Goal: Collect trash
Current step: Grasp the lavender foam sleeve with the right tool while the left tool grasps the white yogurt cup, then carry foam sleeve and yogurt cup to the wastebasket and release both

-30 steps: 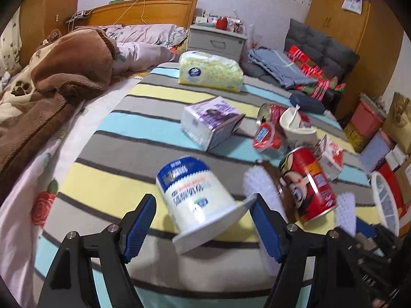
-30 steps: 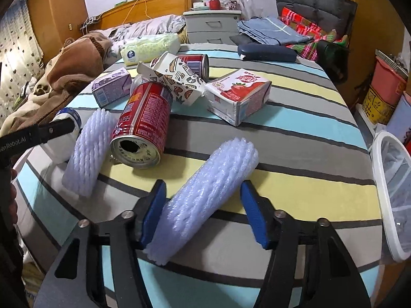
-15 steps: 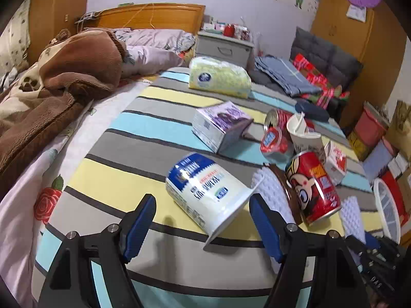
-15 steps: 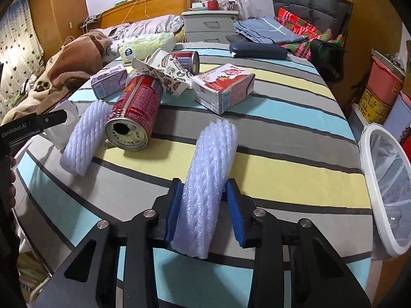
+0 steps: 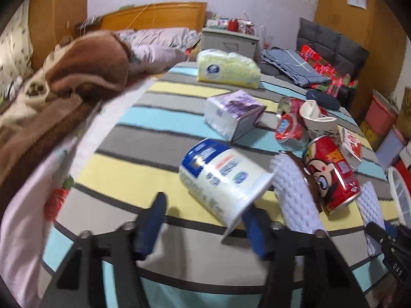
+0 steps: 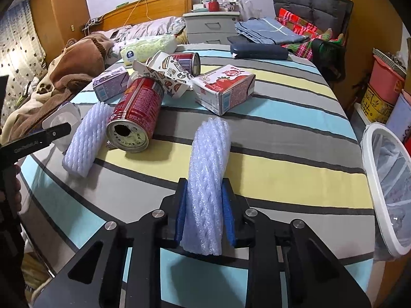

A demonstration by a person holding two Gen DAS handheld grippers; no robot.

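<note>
My right gripper [image 6: 205,206] is shut on a white foam net sleeve [image 6: 208,169] and holds it over the striped table [image 6: 282,179]. My left gripper [image 5: 203,218] is open; a white and blue yogurt cup [image 5: 221,179] lies on its side between and just beyond the blue pads. A second foam sleeve [image 6: 86,138] [image 5: 295,195], a red can [image 6: 137,113] [image 5: 331,172], a strawberry milk carton [image 6: 223,88], a purple carton [image 5: 232,113] and a crushed paper cup [image 6: 167,75] lie on the table. A white-rimmed bin [image 6: 388,179] stands off the table's right edge.
A tissue pack [image 5: 228,69] and a dark case [image 6: 258,51] lie at the table's far end. A bed with a brown blanket [image 5: 77,66] runs along the left. A nightstand [image 6: 212,25], a sofa with clothes [image 6: 303,30] and boxes [image 6: 385,84] are behind and to the right.
My right gripper closed on the foam sleeve and lifted it, turning it straight between the pads. My left gripper shifted left; the yogurt cup now sits toward its right pad.
</note>
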